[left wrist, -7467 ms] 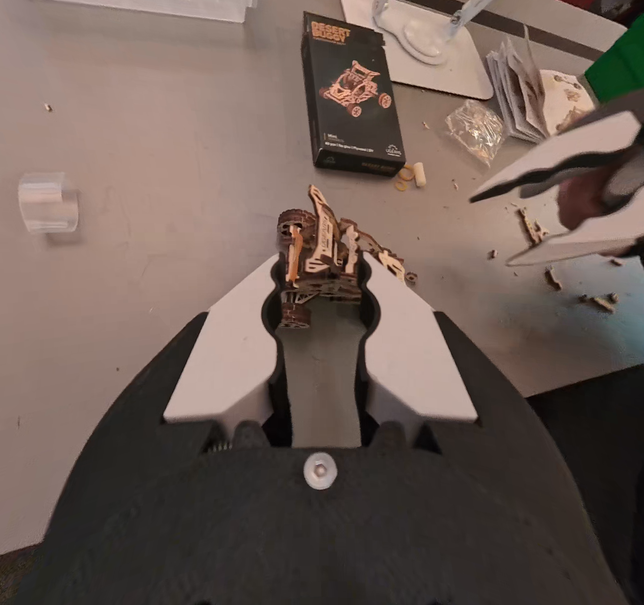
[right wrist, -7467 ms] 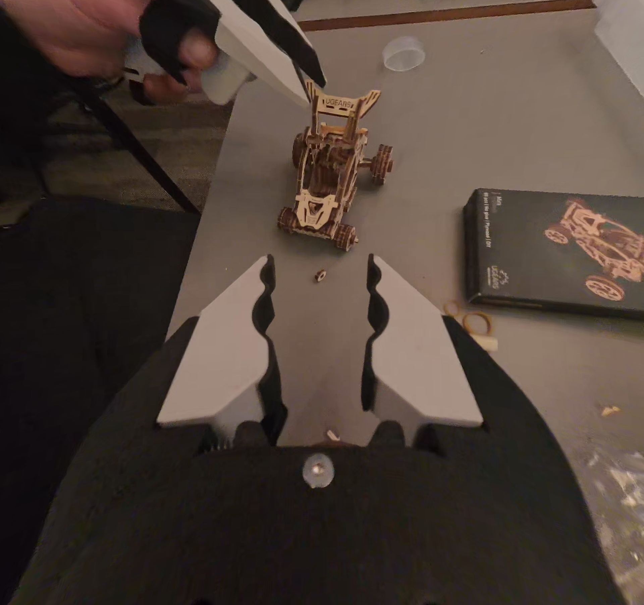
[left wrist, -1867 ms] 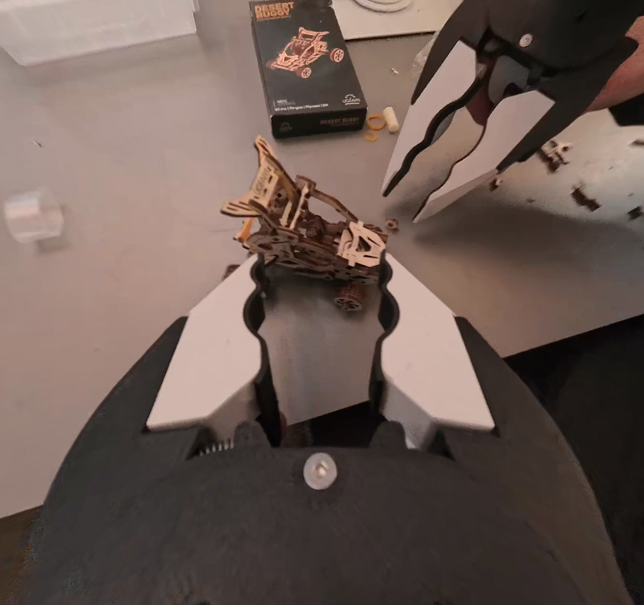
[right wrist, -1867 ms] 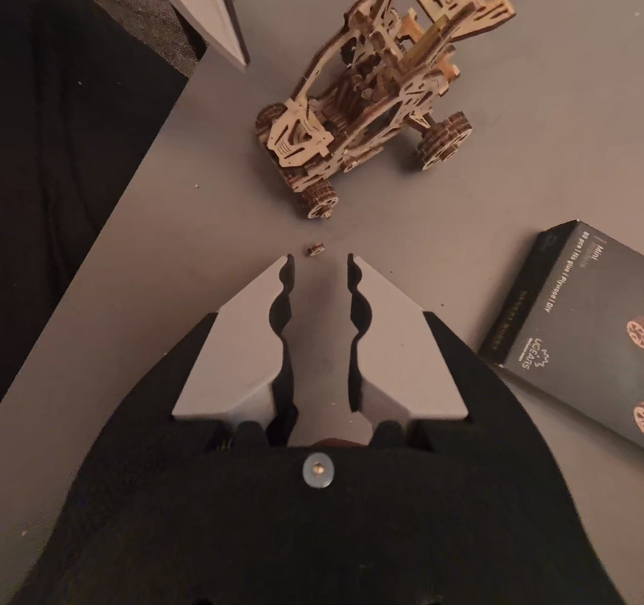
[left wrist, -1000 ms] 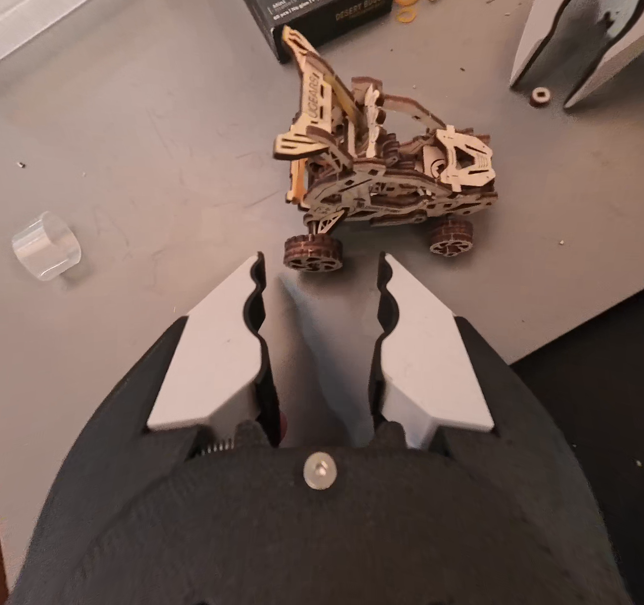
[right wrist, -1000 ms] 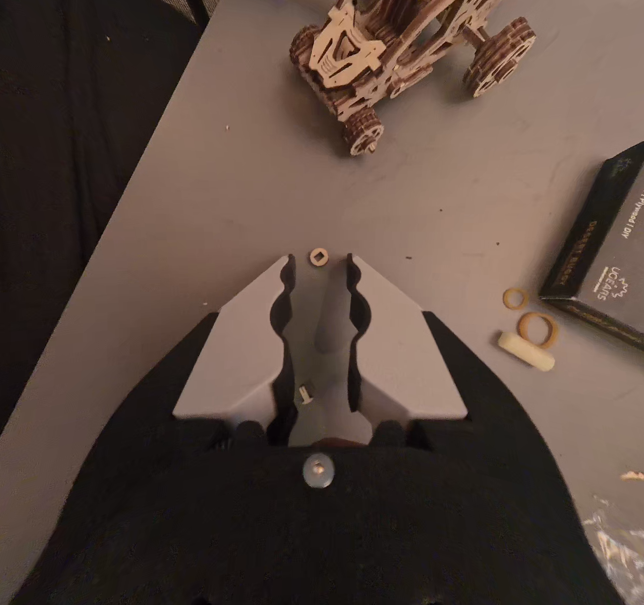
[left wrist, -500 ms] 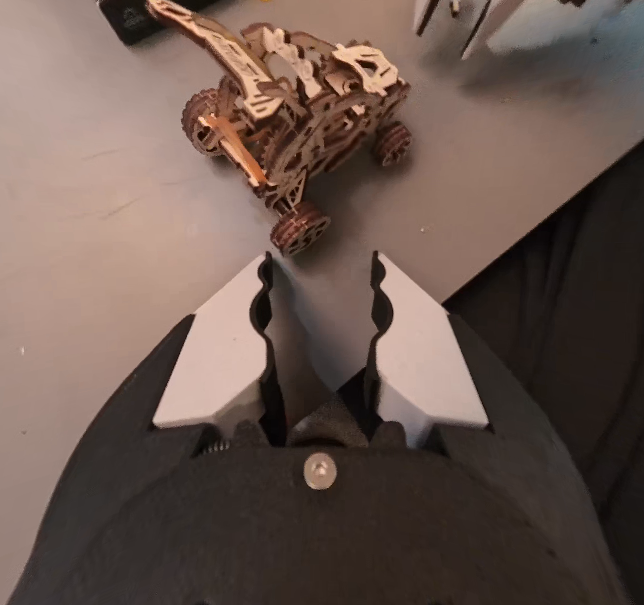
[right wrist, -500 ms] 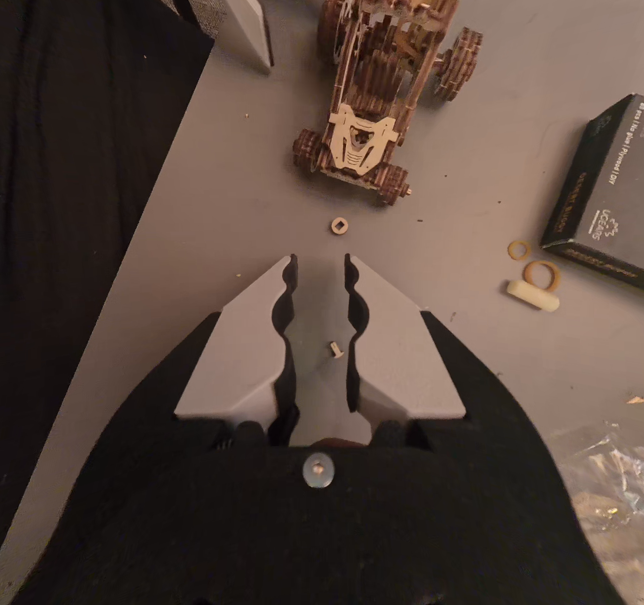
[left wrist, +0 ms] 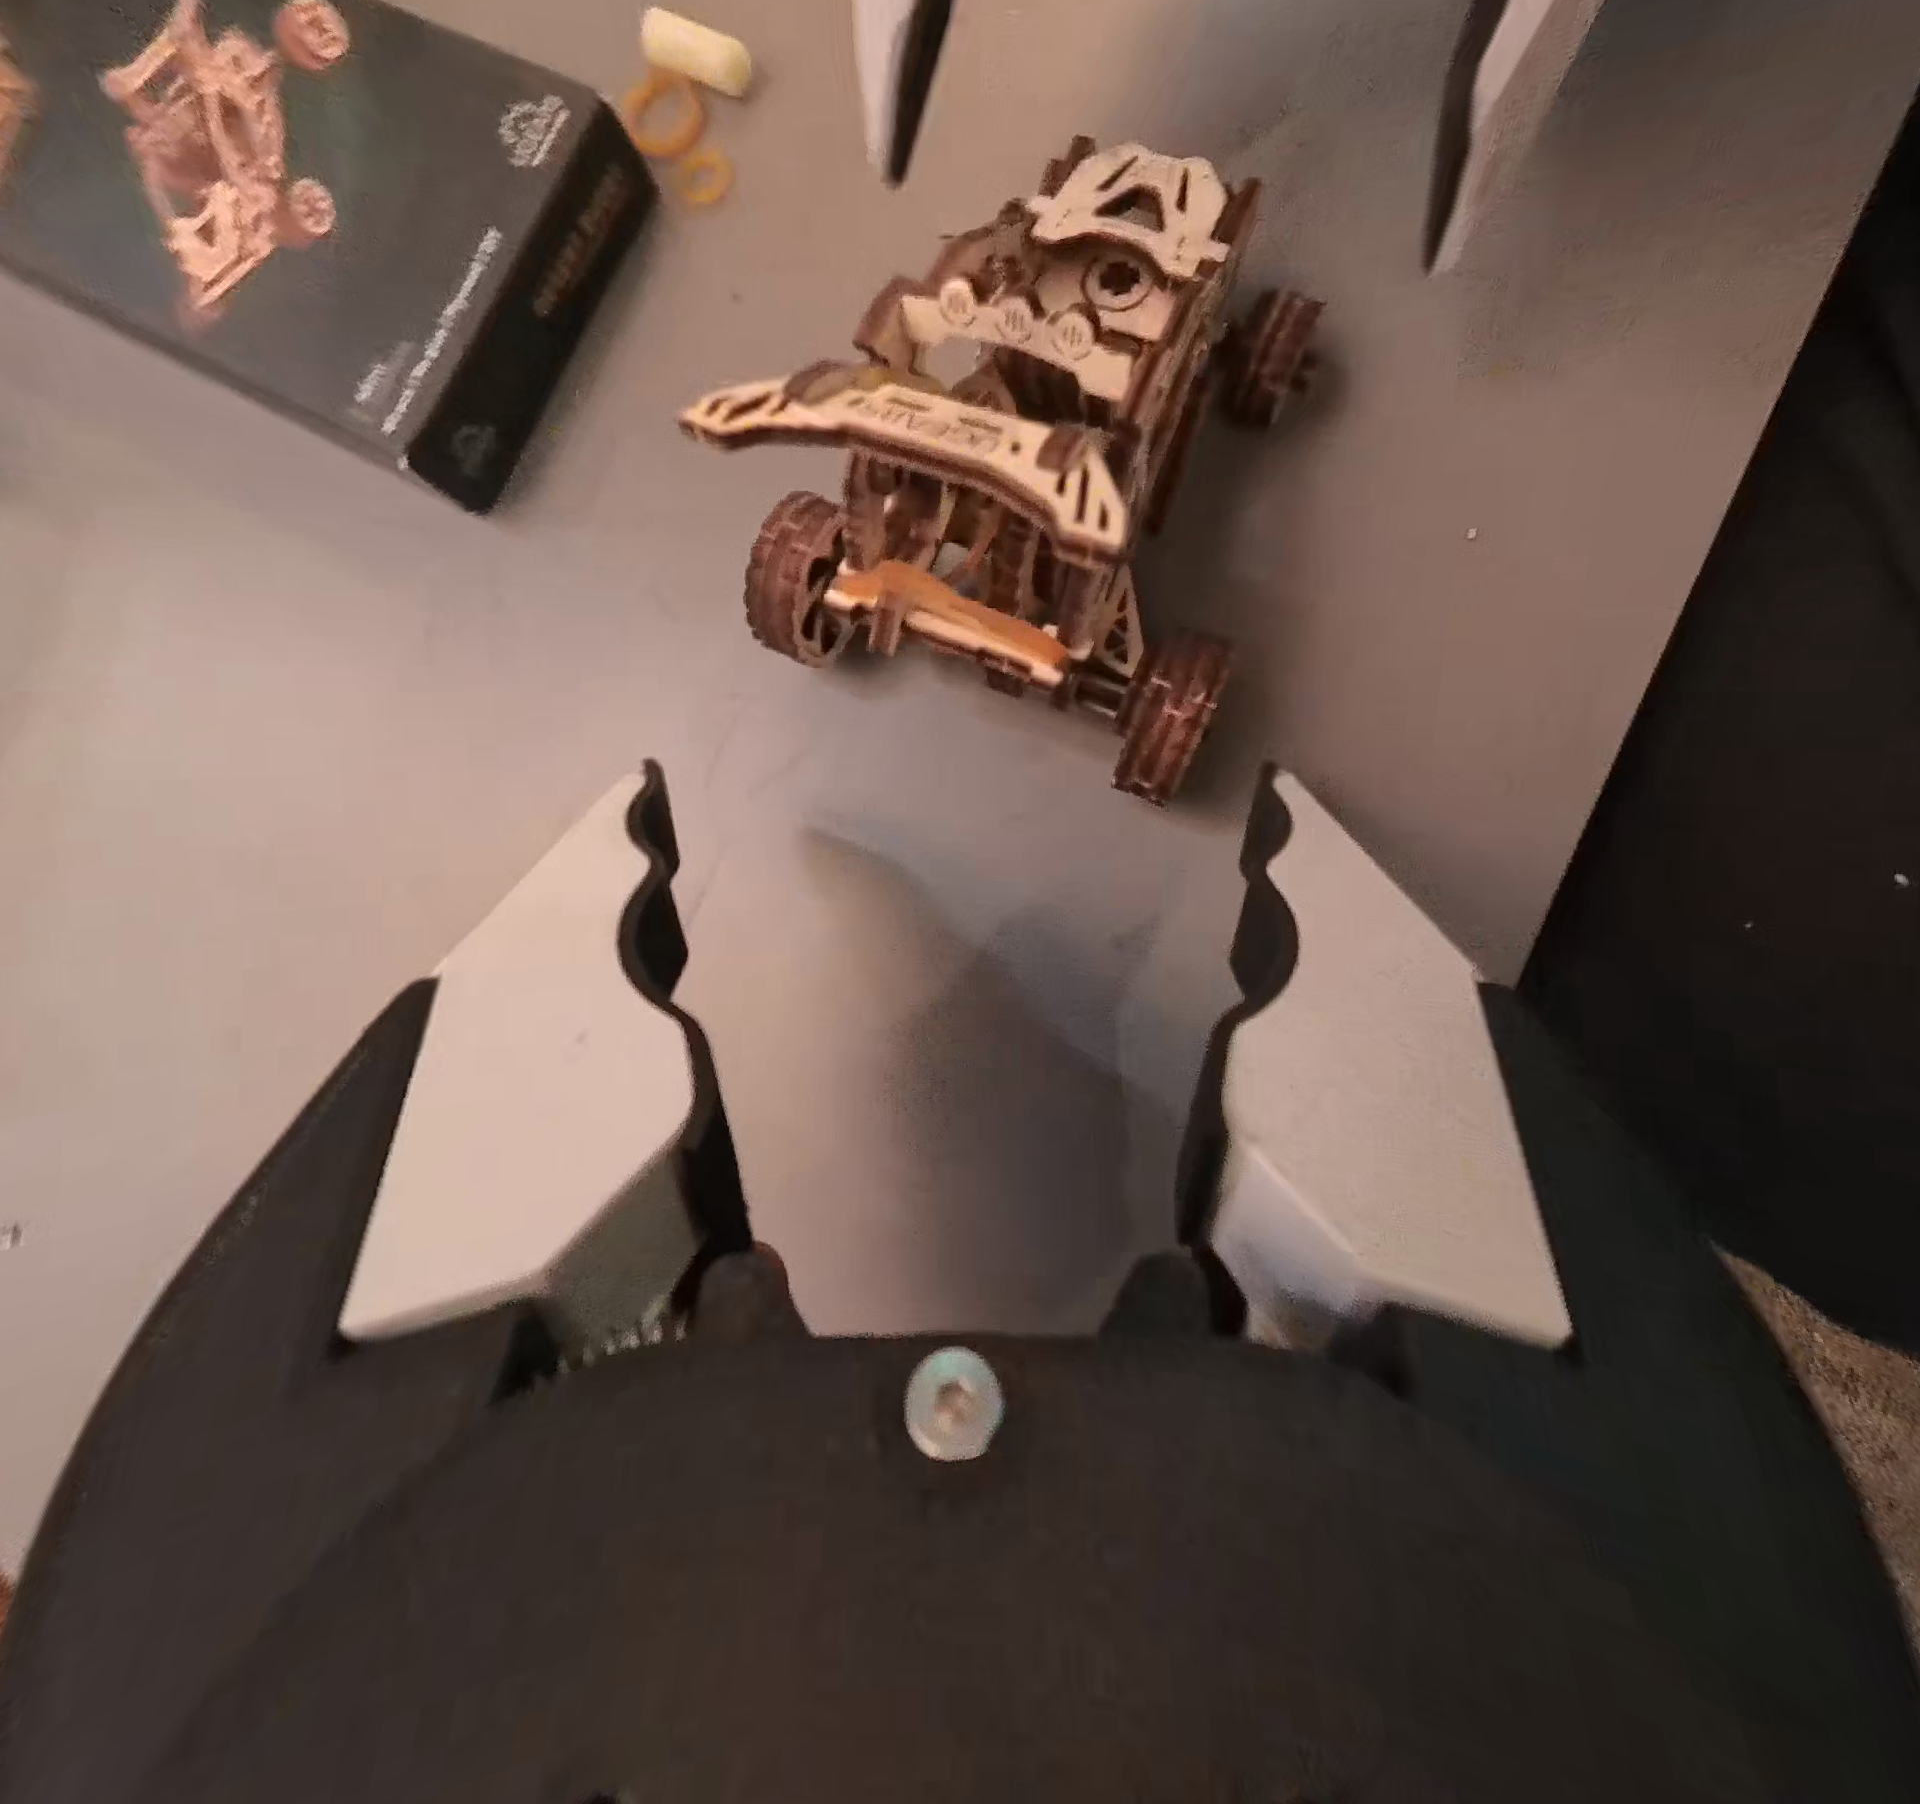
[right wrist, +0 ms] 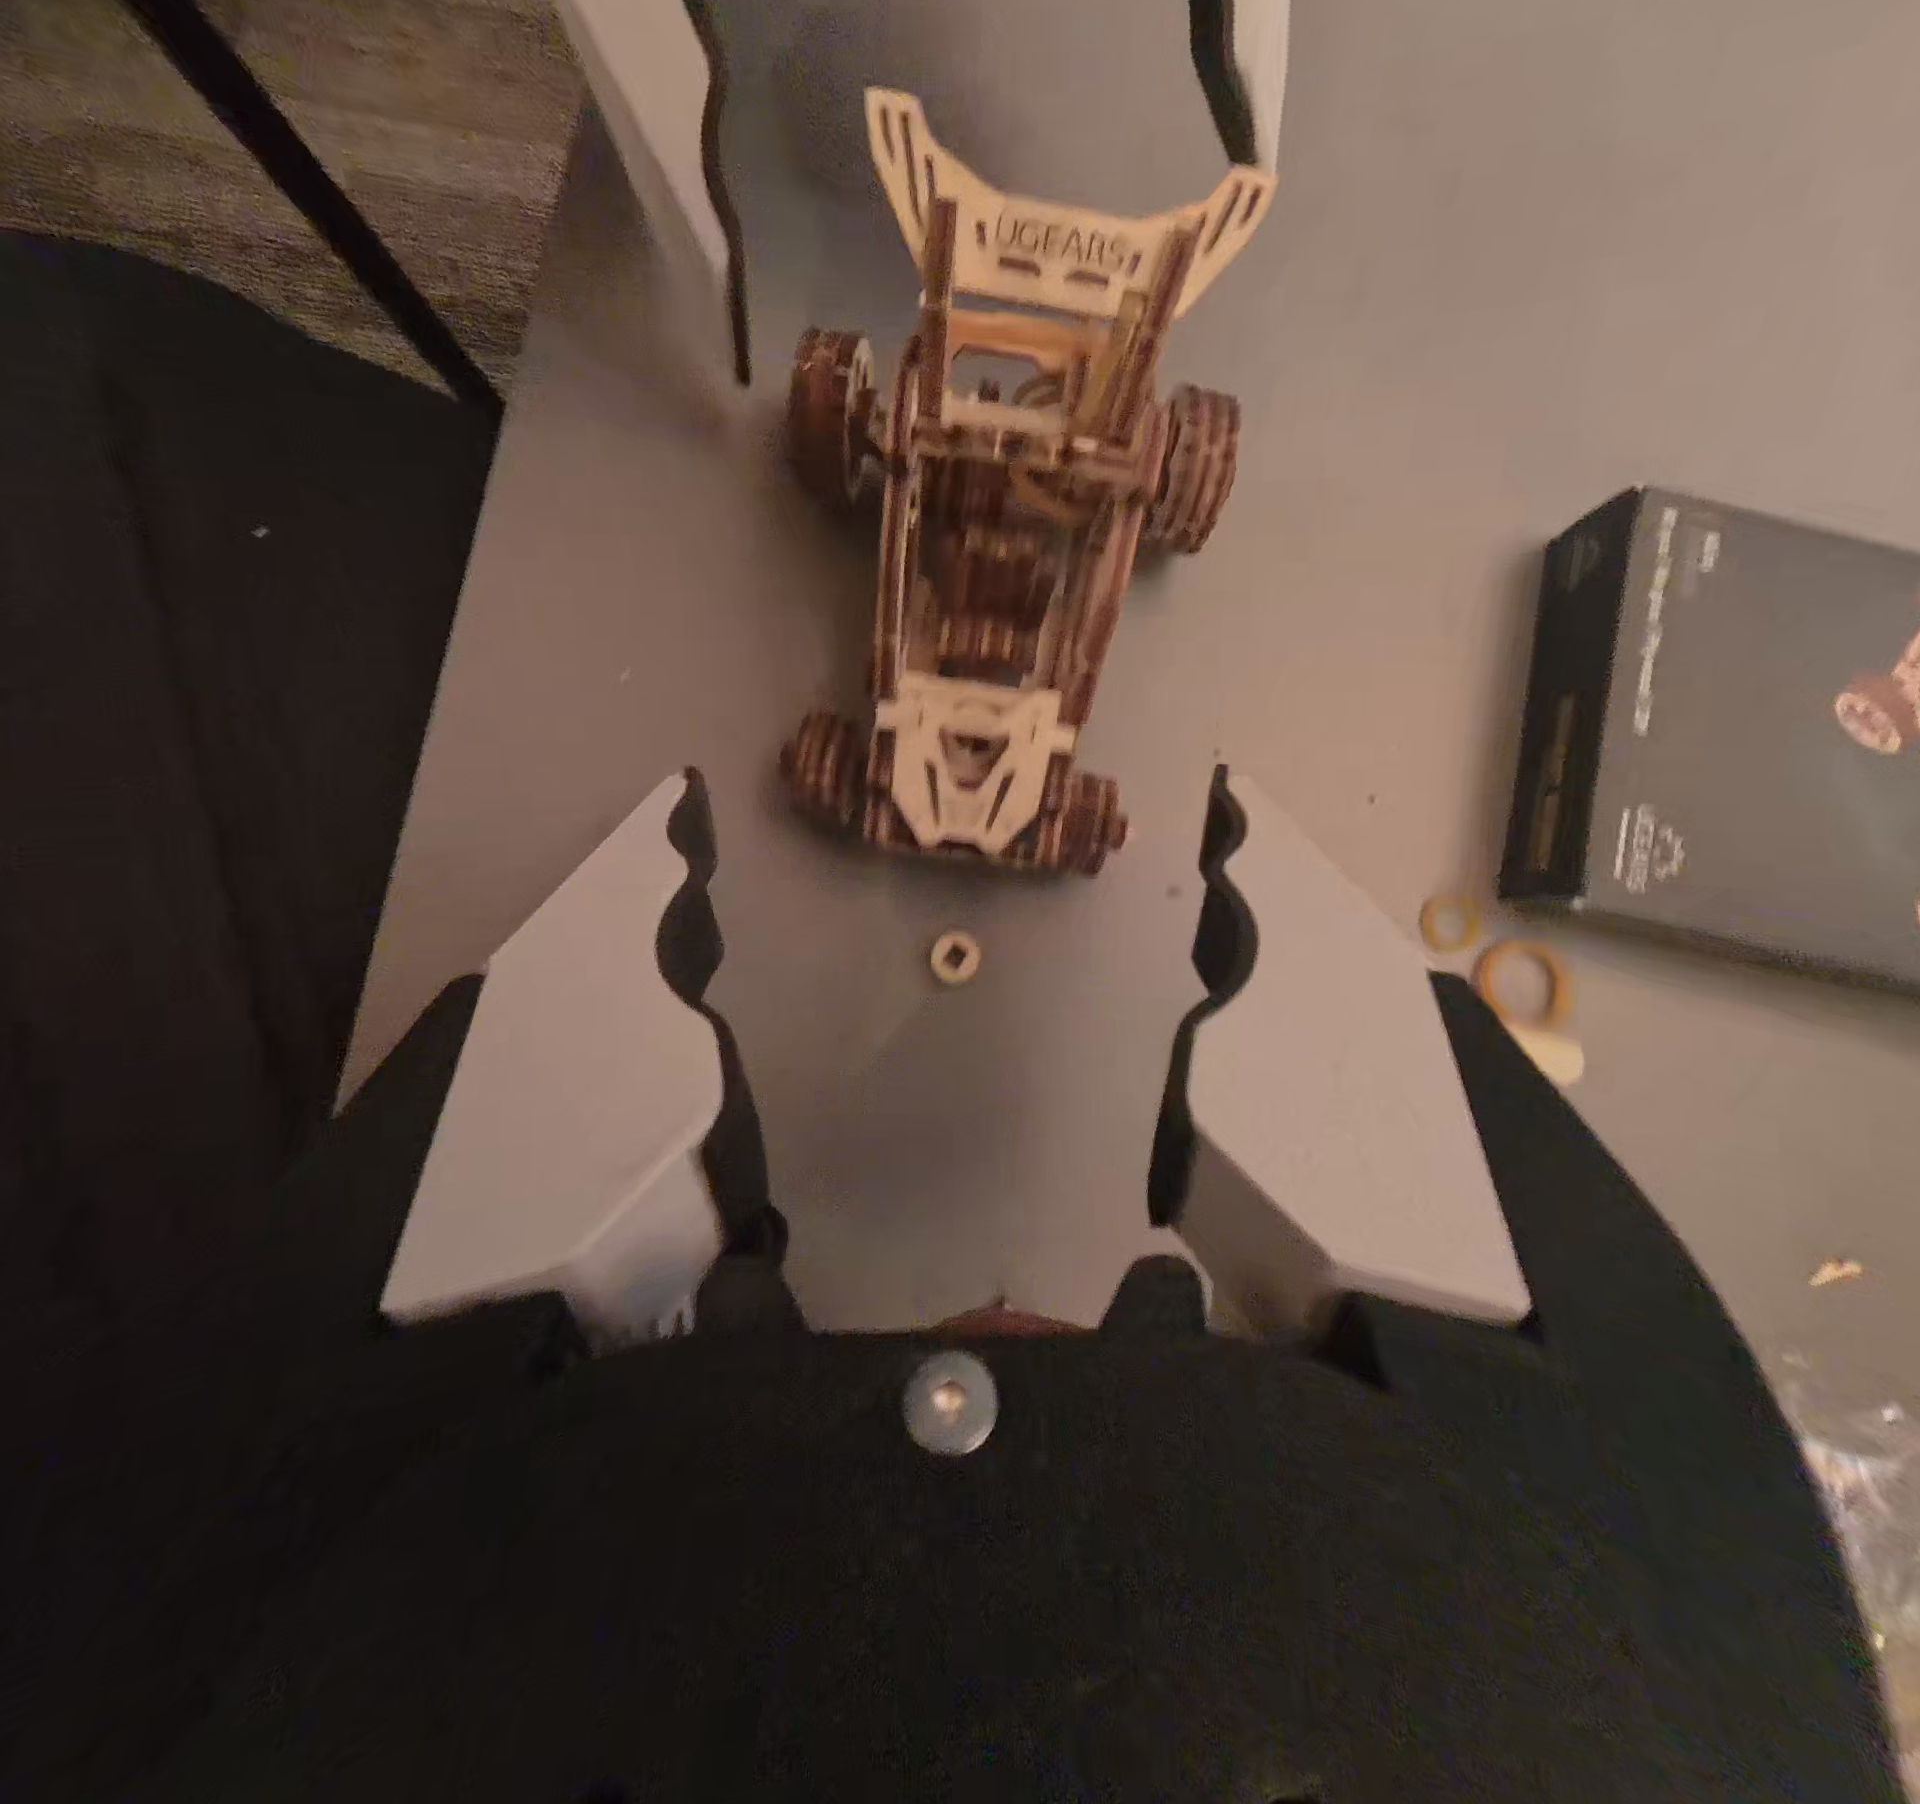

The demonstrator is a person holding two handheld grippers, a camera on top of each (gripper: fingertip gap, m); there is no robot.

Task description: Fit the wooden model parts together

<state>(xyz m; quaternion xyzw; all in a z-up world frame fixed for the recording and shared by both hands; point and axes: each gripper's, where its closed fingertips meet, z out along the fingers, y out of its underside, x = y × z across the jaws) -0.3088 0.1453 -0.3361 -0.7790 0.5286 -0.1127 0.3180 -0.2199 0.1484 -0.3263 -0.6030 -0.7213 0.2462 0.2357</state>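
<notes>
Grey table (left wrist: 312,819) w/ black kit box (left wrist: 312,196) at its far side. Wooden buggy (left wrist: 997,466) stands on all four wheels near table edge, btwn both grippers. Left gripper (left wrist: 956,788) spread wide, empty, behind buggy's rear. Right gripper (right wrist: 951,788) also wide apart, empty, facing its nose. Small wooden washer (right wrist: 954,956) lies loose btwn right fingers, just short of front wheels.

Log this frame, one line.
left claw open | right claw open | four-wheeled wooden buggy model free on grey table | small wooden washer loose
</notes>
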